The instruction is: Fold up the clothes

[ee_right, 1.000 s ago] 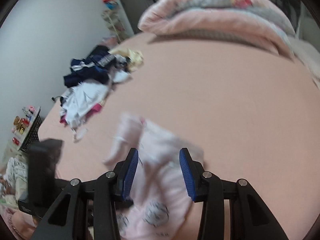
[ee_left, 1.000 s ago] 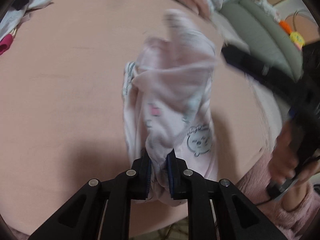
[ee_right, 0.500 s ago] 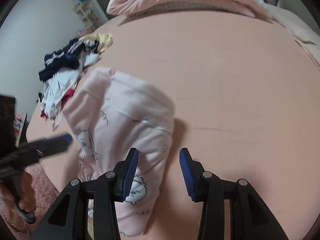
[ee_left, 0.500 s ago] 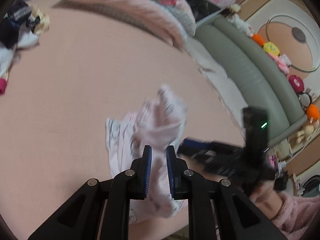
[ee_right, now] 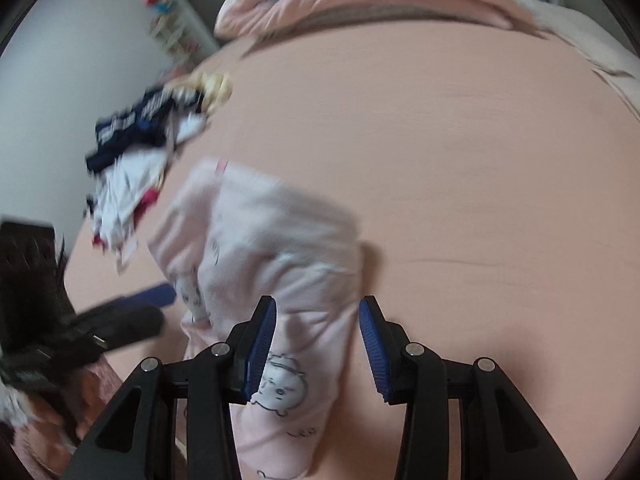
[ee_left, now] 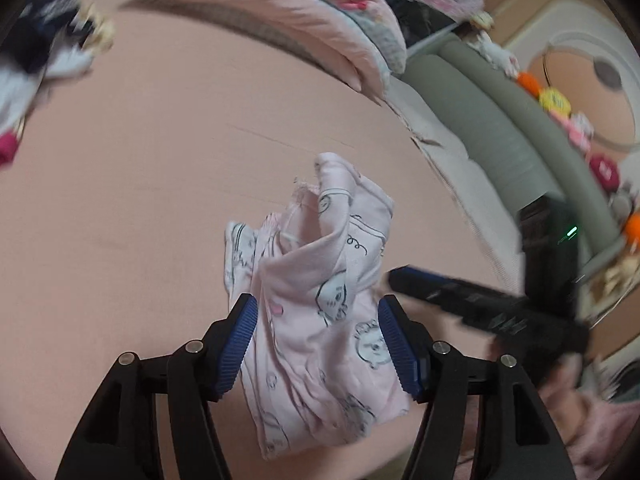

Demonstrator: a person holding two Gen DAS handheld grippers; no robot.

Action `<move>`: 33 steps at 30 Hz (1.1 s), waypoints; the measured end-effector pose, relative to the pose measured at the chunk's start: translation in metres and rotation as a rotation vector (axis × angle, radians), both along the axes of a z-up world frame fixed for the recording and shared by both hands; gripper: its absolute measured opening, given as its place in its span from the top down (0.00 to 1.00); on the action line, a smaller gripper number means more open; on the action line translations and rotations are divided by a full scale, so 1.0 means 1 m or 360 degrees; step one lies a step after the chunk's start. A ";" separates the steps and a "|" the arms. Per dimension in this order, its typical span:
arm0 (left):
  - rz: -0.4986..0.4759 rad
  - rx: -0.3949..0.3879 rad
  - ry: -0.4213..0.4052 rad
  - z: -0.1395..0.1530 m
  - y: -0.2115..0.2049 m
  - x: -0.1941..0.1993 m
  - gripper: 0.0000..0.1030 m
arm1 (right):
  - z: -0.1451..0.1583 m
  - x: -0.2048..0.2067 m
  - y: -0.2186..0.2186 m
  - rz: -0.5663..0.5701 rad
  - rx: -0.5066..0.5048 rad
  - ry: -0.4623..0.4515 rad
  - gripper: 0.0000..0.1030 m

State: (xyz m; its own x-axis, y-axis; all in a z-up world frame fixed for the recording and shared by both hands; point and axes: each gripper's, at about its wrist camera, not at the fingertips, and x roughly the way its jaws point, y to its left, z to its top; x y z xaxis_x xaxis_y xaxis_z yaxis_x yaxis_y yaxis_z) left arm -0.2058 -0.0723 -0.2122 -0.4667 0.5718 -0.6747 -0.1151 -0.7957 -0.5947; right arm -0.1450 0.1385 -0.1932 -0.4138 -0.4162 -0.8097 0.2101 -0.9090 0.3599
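Note:
A pale pink garment with cartoon face prints [ee_left: 320, 300] lies crumpled on the pink bed sheet [ee_left: 140, 180] near its front edge. My left gripper [ee_left: 318, 346] is open just above it, jaws apart on either side of the cloth, holding nothing. My right gripper [ee_right: 318, 354] is open too, over the near end of the same garment [ee_right: 260, 248]. The right gripper shows as a black shape in the left wrist view [ee_left: 480, 304]; the left one shows blurred in the right wrist view [ee_right: 80, 328].
A pile of dark blue, white and yellow clothes [ee_right: 144, 152] lies at the bed's left side. A rolled pink duvet [ee_left: 280, 28] lies along the far edge. A grey-green sofa with plush toys [ee_left: 520, 128] stands to the right.
My left gripper opened and let go of the pink garment, which dropped onto the sheet in a heap. The right gripper stayed open and moved over the garment.

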 end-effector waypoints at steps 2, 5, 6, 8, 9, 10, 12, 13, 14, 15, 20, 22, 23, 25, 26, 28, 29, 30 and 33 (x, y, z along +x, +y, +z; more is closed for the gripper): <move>-0.0017 -0.0015 0.0004 -0.002 0.001 0.001 0.42 | 0.003 -0.001 0.008 -0.0046 -0.0003 0.0010 0.59; -0.0042 -0.0038 0.0009 -0.006 0.003 0.002 0.52 | 0.006 -0.002 0.014 -0.0095 0.0044 0.0023 0.59; -0.0050 -0.0046 0.0011 -0.007 0.003 0.003 0.68 | 0.006 -0.002 0.015 -0.0102 0.0065 0.0028 0.59; -0.0049 -0.0080 -0.0016 -0.010 0.004 0.002 0.91 | 0.006 -0.001 0.016 -0.0105 0.0063 0.0014 0.59; -0.0042 -0.0086 -0.0019 -0.007 0.000 0.006 0.92 | 0.006 -0.001 0.016 -0.0103 0.0062 0.0006 0.59; -0.0036 -0.0092 -0.0023 -0.003 -0.004 0.010 0.92 | 0.005 -0.001 0.015 -0.0099 0.0067 0.0003 0.59; -0.0021 -0.0097 -0.0034 0.003 -0.007 0.009 0.92 | 0.008 -0.001 0.011 -0.0085 0.0077 0.0014 0.59; -0.0021 -0.0113 -0.0036 0.007 -0.008 0.008 0.92 | 0.010 -0.002 0.008 -0.0069 0.0079 0.0027 0.59; -0.0021 -0.0129 -0.0039 0.011 -0.010 0.007 0.92 | 0.013 -0.004 0.004 -0.0051 0.0085 0.0044 0.59; -0.0021 -0.0145 -0.0041 0.015 -0.011 0.006 0.92 | 0.017 -0.007 -0.003 -0.0028 0.0099 0.0065 0.59; -0.0158 -0.0300 -0.0190 0.007 -0.007 -0.011 0.89 | 0.027 -0.024 -0.044 0.0090 0.0209 0.0156 0.59; -0.0132 -0.0340 -0.0217 0.008 -0.015 -0.014 0.87 | 0.017 -0.033 -0.059 0.0154 0.0254 0.0130 0.59; -0.0120 -0.0361 -0.0230 0.008 -0.019 -0.015 0.86 | 0.010 -0.037 -0.065 0.0173 0.0282 0.0125 0.59; -0.0082 -0.0408 -0.0247 0.010 -0.028 -0.017 0.85 | 0.001 -0.042 -0.066 0.0161 0.0314 0.0113 0.53; -0.0030 -0.0443 -0.0222 0.017 -0.033 -0.015 0.85 | 0.000 -0.043 -0.061 0.0120 0.0312 0.0101 0.48; 0.0036 -0.0466 -0.0160 0.030 -0.039 -0.006 0.85 | 0.002 -0.044 -0.051 0.0046 0.0305 0.0082 0.48; 0.0055 -0.0481 -0.0113 0.038 -0.040 -0.002 0.86 | 0.004 -0.042 -0.048 0.0028 0.0302 0.0086 0.48; 0.0034 -0.0503 -0.0022 0.046 -0.033 0.003 0.86 | 0.007 -0.040 -0.045 0.0010 0.0300 0.0090 0.48; 0.0001 -0.0572 0.0195 0.067 -0.011 0.016 0.85 | 0.019 -0.029 -0.043 0.0014 0.0267 0.0176 0.48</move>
State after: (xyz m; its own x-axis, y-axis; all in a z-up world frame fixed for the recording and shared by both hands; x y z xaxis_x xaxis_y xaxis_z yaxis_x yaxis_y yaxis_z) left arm -0.1900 -0.0831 -0.1448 -0.5568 0.3084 -0.7712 -0.1673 -0.9511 -0.2596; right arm -0.1736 0.0951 -0.1744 -0.5010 -0.2834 -0.8177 0.2481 -0.9522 0.1781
